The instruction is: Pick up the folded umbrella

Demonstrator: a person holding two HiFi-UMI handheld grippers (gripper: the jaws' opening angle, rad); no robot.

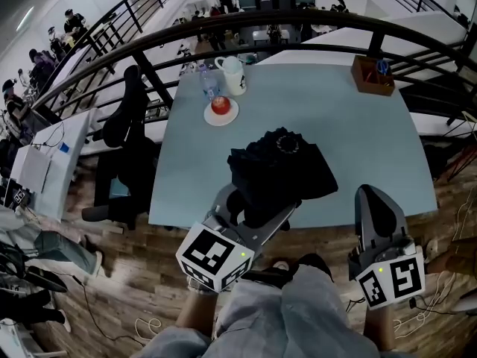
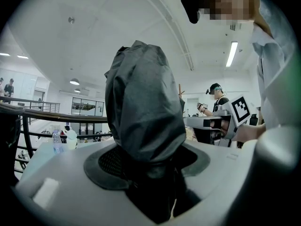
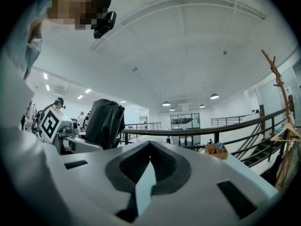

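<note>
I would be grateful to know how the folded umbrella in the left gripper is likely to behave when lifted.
The folded umbrella has loose, crumpled fabric, so it probably gives a little under the left gripper. It stands straight out of the jaws, which suggests a stiff core. Its bulk sits above the grip, so it may tilt if swung.
</note>
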